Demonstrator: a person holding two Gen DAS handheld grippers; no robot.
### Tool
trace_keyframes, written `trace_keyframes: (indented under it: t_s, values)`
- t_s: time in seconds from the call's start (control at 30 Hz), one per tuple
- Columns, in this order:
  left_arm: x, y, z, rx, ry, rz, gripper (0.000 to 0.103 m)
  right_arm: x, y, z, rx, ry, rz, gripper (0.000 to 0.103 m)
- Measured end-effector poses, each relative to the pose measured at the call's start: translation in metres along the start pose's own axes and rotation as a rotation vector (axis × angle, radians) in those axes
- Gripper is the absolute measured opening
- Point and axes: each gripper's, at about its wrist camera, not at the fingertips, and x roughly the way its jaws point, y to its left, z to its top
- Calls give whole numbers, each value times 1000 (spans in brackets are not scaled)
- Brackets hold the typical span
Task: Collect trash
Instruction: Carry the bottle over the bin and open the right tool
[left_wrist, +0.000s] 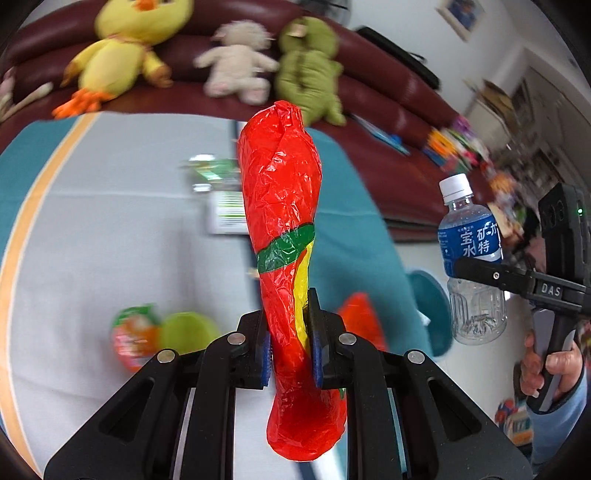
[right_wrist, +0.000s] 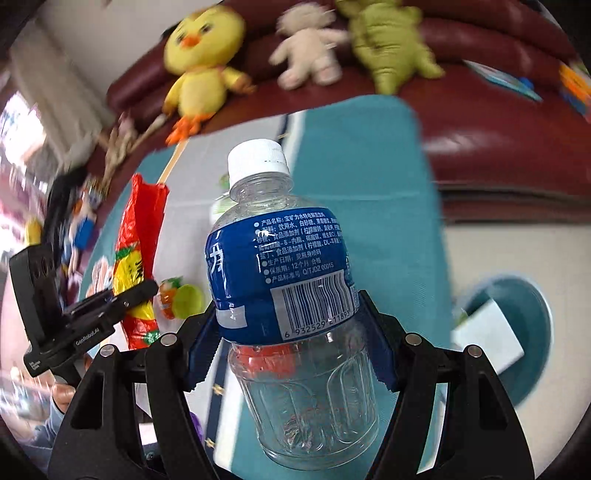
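Clamped in the left gripper (left_wrist: 290, 350): a crumpled red plastic wrapper (left_wrist: 280, 206) with a green band and a yellow patch, blue pads pressed on it from both sides, jaws nearly together, upper end standing up above the table (left_wrist: 92, 240). Gripped in the right gripper (right_wrist: 291, 332): a clear plastic bottle (right_wrist: 288, 266) with a blue label and white cap, apparently empty, jaws fairly wide and pressed to its sides, lifted clear of the surface.

Below, a table under a pale grey cloth with teal borders and an orange stripe. Near the close edge, a small round snack cup (left_wrist: 135, 338) touching a green lid (left_wrist: 188, 332), both blurred. Toward the far edge, a green-and-white packet (left_wrist: 221, 192), smeared and partly hidden behind the wrapper. Another red scrap (left_wrist: 360, 321) just beside the left gripper, mostly covered.

Beyond the far edge, a dark red sofa (left_wrist: 388, 99) with three plush toys: yellow chick (left_wrist: 122, 55), cream doll (left_wrist: 236, 62), green figure (left_wrist: 310, 70). On the floor past the right edge, a teal bin (right_wrist: 532, 325) holding something white, cut off by the gripper. Shelves at the room's side too blurred to read. Hand (left_wrist: 554, 369) on the right gripper's handle, sleeve light blue.
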Motion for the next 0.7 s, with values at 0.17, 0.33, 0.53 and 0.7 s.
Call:
trace_keyframes:
  t_s: [0.17, 0.33, 0.53, 0.7]
  values:
    - [22, -69, -1, 110, 43, -55, 17, -40, -81, -32, 152, -69, -41, 66]
    - [52, -125, -1, 189, 91, -75, 17, -57, -156, -67, 285, -105, -84, 66]
    - [88, -175, -6, 257, 150, -80, 17, -46, -210, -95, 367, -90, -95, 66]
    - [111, -197, -9, 284, 186, -73, 17, -26, -231, -98, 355, -54, -105, 66]
